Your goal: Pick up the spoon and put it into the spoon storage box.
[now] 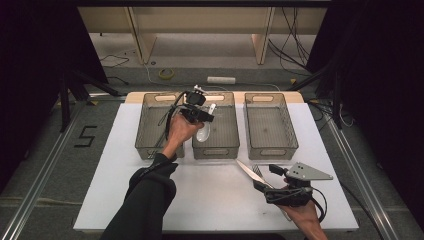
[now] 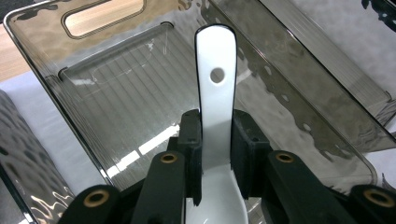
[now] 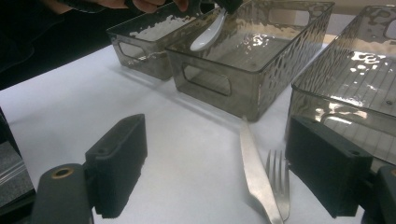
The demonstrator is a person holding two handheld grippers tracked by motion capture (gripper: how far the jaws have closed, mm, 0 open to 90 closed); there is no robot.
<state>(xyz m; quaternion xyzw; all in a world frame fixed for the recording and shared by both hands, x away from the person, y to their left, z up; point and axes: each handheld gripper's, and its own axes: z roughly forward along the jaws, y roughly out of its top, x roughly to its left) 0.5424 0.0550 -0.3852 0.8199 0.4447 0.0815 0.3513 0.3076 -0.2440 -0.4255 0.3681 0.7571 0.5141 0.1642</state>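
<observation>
Two hand-held grippers: left (image 2: 217, 184) grasps white spoon (image 2: 215, 107), bowl cut off; right (image 3: 219, 172) released.

White table (image 1: 125, 190) carries three smoky clear bins (image 1: 270, 125) in a row, plus knife (image 1: 248, 172) and fork (image 1: 258, 173) near front right.

Spoon (image 2: 215, 107): white, glossy, with a hole near the handle's end.
Pose: handle pointed away, bowl apparently lower.
Place: it hung above the middle bin (image 1: 227, 131), clamped by its handle.
</observation>
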